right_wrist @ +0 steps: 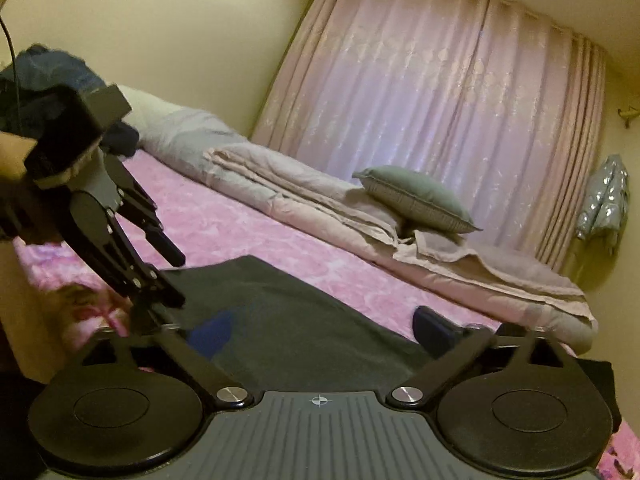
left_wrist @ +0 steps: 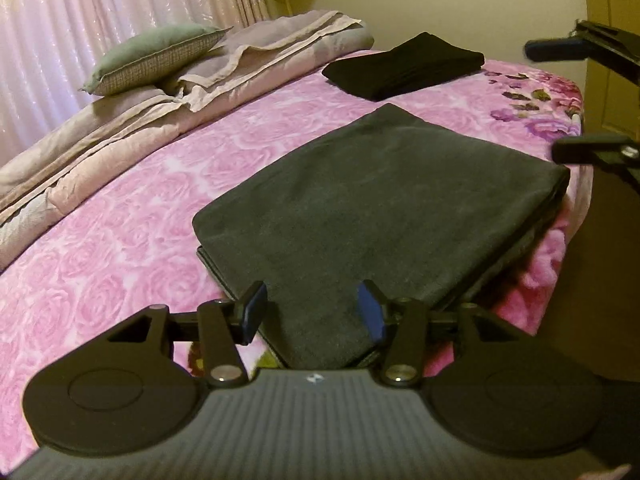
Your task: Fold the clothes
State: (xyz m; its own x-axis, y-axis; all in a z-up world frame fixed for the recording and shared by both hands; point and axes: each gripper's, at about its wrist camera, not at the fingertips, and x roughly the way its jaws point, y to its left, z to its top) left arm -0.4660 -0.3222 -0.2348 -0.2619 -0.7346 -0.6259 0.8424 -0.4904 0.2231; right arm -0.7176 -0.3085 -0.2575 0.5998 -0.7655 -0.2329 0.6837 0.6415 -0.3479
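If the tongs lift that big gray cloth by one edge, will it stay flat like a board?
Probably not. The gray cloth looks soft and fuzzy, so it would likely droop. It lies in folded layers, so lifting one edge might open them. On the plush pink blanket it would probably drag rather than slide.

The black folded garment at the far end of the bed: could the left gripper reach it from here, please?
Probably yes: the left gripper is open and the black folded garment lies uncovered, with only the flat grey folded garment between them.

Pink rose-patterned bed [left_wrist: 120, 208], pale curtains [right_wrist: 420, 120], cream walls [right_wrist: 180, 32], green cushion [left_wrist: 148, 56].
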